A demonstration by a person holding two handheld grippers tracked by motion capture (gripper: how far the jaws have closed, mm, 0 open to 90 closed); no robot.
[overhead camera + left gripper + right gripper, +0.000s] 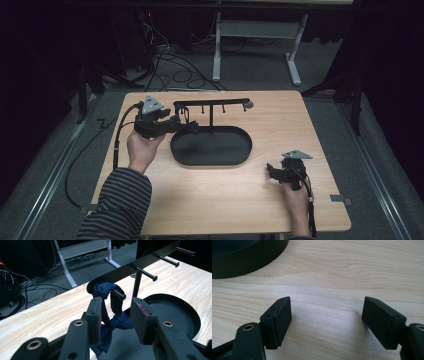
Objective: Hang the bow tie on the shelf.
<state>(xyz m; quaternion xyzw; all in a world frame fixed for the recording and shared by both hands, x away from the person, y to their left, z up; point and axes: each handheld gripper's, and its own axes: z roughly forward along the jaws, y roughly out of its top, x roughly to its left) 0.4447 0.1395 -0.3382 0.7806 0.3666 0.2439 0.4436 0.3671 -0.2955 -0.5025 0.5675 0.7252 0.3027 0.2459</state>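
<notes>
One wooden bench (280,125) is seen in the high view, and one black rack (212,104) stands on it at the centre of the frame. The rack is made up of one oval tray (210,147), one upright post and one crossbar. In the left gripper view four pegs (146,274) can be counted along the crossbar: three bare ones running toward the upper right of the frame, and one near the centre on which a single dark blue cloth loop (105,290) is hung. The loop is draped over that end peg, and its knotted lower part (120,322) hangs between the two pads of the left claw (116,317).

The left claw (187,126) is seen left of centre in the high view, at the left end of the crossbar. Its jaws are spread about halfway; the cloth lies against the left pad, while a gap is seen between it and the right pad, so the loop is not pinched. Whether the left pad truly presses it cannot be told.

The right claw (272,172) is seen at the lower right of the high view, low over bare wood and well apart from the rack. In the right gripper view its two pads (279,320) are spread wide with nothing between them, and one curved edge of the tray (247,262) is seen at the upper left.

Two hands are counted, one on each gripper, and one striped sleeve (120,200) at the lower left.
</notes>
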